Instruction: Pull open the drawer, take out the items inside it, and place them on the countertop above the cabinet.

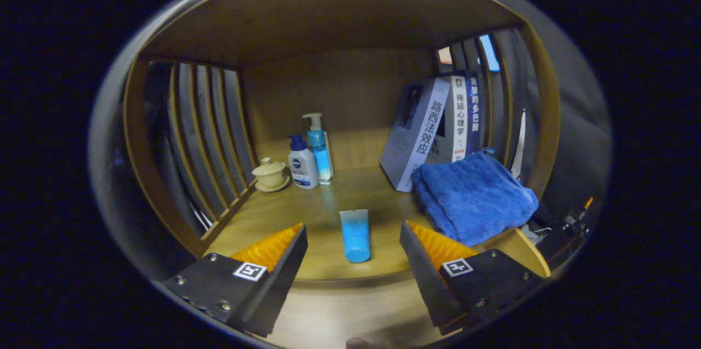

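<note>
Claw (pixel 353 239) spread around blue tube (pixel 355 235) (label unreadable), not touching.

The brown wooden shelf (pixel 328 201) is showing a smooth, faintly glossy grain. A light-blue plastic tube (pixel 355 234), lying between the gripper (pixel 353 236)'s spread fingers, is looking matt. The folded blue terry towel (pixel 471 201), right, is looking rough.
</note>
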Available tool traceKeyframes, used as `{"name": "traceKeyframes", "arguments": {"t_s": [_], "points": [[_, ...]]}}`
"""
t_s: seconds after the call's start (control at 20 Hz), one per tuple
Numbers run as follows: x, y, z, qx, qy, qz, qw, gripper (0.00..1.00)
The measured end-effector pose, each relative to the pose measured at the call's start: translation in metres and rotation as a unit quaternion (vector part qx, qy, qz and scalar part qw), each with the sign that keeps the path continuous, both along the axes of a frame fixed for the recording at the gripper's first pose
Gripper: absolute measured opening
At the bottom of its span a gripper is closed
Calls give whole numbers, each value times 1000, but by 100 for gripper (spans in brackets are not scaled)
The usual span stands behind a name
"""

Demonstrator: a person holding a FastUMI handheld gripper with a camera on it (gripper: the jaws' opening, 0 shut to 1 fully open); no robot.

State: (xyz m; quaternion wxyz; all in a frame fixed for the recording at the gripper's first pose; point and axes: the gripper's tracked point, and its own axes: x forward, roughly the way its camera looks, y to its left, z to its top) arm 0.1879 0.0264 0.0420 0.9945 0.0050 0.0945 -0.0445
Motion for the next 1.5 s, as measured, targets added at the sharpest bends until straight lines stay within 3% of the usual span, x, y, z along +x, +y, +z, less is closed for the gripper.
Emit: {"name": "traceKeyframes", "arguments": {"t_s": [0.3, 0.5, 0.75, 1.1, 1.5], "points": [[-94, -3, 18, -32, -39, 8, 999, 100], [-153, -1, 15, -4, -43, 24, 999, 100], [-208, -27, -6, -16, -54, 8, 998, 100], [-240, -36, -92, -25, -30, -10, 999, 100], [-226, -34, -183, 22, 11, -29, 999, 100]]}}
